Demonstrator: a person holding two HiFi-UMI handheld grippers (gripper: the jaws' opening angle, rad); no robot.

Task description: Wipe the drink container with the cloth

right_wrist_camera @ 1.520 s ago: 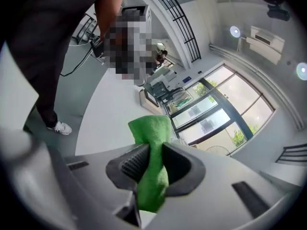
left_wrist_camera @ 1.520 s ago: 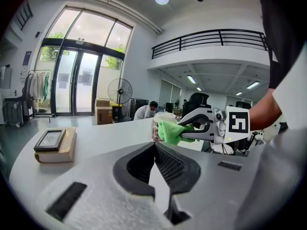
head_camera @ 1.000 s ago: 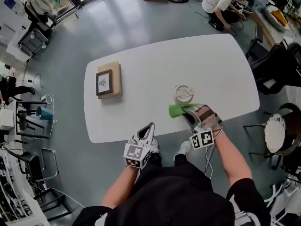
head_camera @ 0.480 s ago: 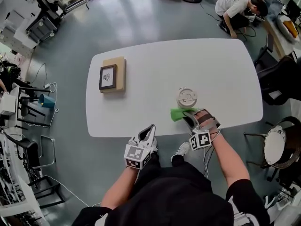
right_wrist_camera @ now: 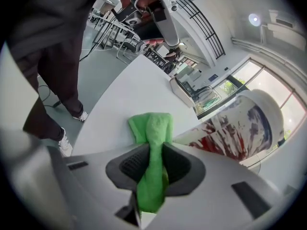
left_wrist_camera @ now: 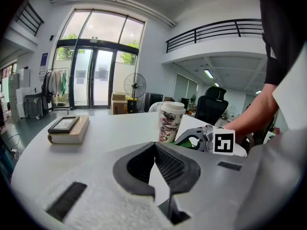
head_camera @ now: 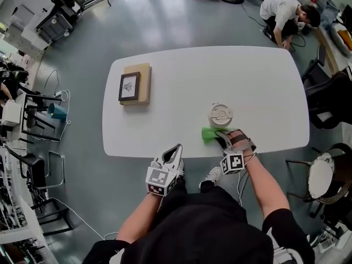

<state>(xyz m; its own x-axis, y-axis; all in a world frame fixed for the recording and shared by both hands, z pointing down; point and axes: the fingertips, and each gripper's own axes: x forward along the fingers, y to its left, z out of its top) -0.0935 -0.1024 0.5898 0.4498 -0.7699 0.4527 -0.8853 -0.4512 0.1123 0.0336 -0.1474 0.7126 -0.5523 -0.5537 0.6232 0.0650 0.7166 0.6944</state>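
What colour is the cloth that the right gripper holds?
Bright green; the cloth shows best in the right gripper view.

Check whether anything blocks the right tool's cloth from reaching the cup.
Nothing visible does. The right tool, shut on the green cloth, sits right beside the lidded paper cup, with only bare table between them. The framed picture lies far off to the left.

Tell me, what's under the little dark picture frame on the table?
A thick tan book lies flat under the dark picture frame, resting on the white table. The frame covers much of the book's front, so any title there is hidden.
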